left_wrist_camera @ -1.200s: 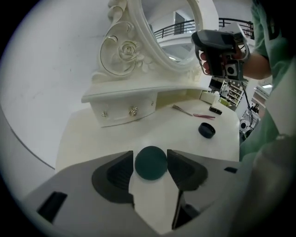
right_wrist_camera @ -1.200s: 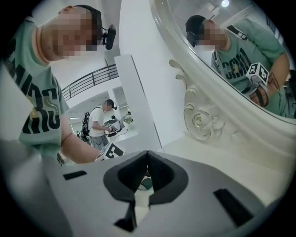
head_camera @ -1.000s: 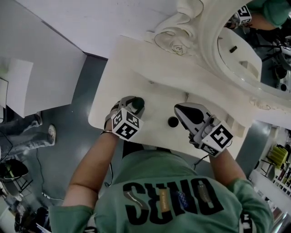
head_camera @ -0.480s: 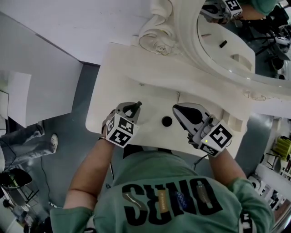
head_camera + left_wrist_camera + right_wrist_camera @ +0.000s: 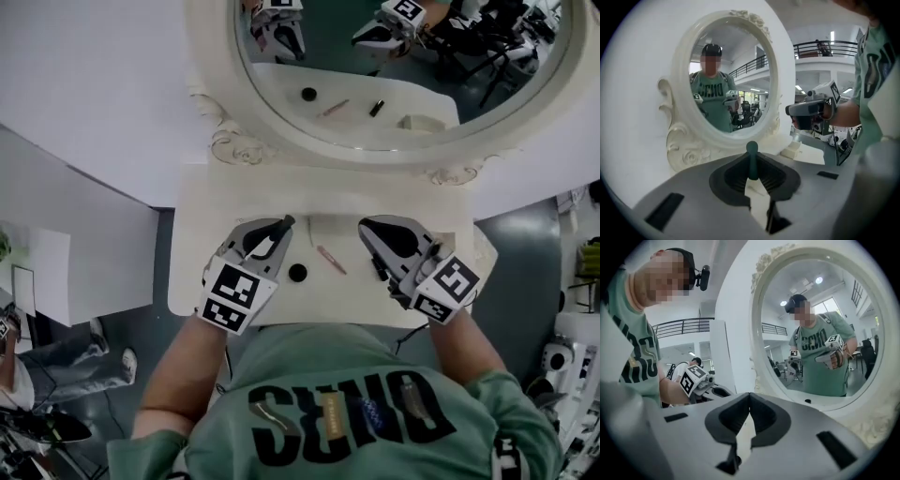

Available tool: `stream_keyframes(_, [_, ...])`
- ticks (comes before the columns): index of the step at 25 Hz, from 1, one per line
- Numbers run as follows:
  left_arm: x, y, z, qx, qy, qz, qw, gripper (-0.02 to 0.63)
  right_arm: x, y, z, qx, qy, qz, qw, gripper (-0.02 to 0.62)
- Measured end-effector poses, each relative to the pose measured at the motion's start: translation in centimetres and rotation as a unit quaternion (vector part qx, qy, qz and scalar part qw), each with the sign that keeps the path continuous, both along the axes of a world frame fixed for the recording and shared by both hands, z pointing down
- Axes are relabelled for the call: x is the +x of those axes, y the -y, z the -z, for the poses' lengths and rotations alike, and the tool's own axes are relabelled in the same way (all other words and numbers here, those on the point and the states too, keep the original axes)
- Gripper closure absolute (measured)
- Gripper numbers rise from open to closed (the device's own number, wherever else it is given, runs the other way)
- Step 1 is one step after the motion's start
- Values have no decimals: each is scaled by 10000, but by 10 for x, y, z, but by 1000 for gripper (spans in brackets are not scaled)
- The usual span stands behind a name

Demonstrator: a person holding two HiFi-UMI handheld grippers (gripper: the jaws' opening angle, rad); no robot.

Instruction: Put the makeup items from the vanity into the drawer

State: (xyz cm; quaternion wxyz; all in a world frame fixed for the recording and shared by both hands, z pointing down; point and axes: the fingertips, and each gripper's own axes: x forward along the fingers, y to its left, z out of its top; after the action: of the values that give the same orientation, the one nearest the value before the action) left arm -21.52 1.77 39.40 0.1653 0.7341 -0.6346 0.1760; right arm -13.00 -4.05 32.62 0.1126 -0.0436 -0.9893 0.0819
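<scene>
Head view, looking down on the vanity top (image 5: 234, 197). The left gripper (image 5: 283, 225) had its jaws pressed onto a thin dark stick (image 5: 752, 159), which stood upright between the pads with its rounded tip just clear of them. The right gripper (image 5: 367, 226) had its jaws together and nothing between them.

Three items lay on the top between the two grippers. A black pot (image 5: 298, 273) sat just beside the left gripper, on its inner side. A pink pencil (image 5: 330, 260) lay near the middle, its long axis running diagonally from the mirror (image 5: 394, 56) side down toward the right gripper. A short dark tube (image 5: 379, 267) lay close against the right gripper's inner side, so the right hand was the nearer for both tube and pencil.

Open surface lay toward the mirror. The front edge was covered by the person's chest (image 5: 337, 403), and no drawer could be seen in any view, so the held stick probably had to travel back toward the body
</scene>
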Motion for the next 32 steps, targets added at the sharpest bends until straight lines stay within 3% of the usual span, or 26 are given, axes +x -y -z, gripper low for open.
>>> stream_keyframes(7, [72, 45, 107, 943, 113, -405, 9947, 558, 84, 45, 71, 339, 296, -563, 9974, 584])
stream_keyframes(12, [98, 62, 160, 1435, 112, -517, 9882, 558, 123, 68, 100, 398, 492, -768, 9950, 584])
stream_keyframes(24, [104, 75, 156, 1284, 145, -629, 9896, 558, 133, 80, 106, 451, 674, -855, 9930, 584])
stream_keyframes(32, [164, 147, 109, 919, 111, -1588, 9830, 558, 176, 126, 75, 385, 622, -1561, 9850, 584])
